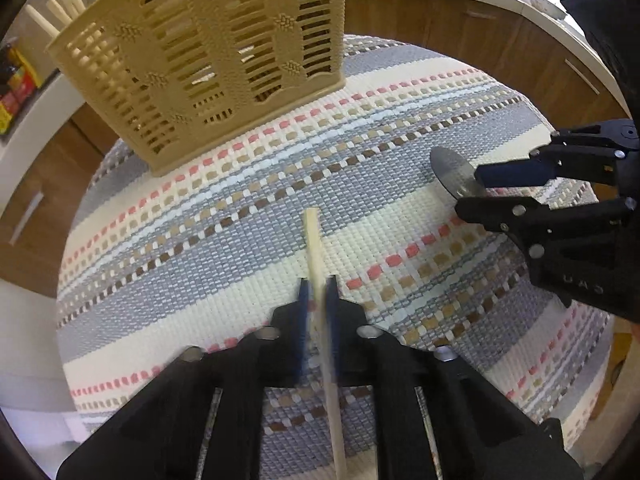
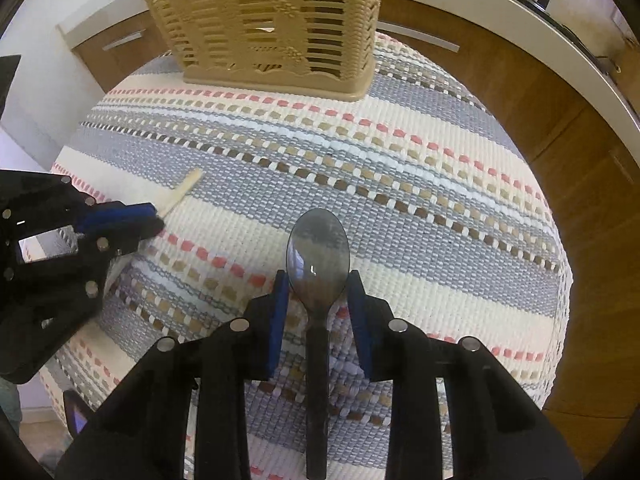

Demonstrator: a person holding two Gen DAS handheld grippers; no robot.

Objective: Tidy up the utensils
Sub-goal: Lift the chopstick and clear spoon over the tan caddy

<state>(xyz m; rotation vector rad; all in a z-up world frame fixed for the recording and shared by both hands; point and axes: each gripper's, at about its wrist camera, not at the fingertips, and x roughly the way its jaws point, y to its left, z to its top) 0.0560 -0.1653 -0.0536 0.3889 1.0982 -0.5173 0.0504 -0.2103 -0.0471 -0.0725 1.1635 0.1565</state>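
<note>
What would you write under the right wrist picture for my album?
Right gripper straddles a metal spoon on the striped mat, facing the beige basket.

Two fisheye views look forward and down from close above a striped woven mat [image 1: 240, 208], each toward the beige slotted basket [image 1: 208, 52] at the far edge. Both share mat and basket, and each catches the other gripper at its side.
</note>
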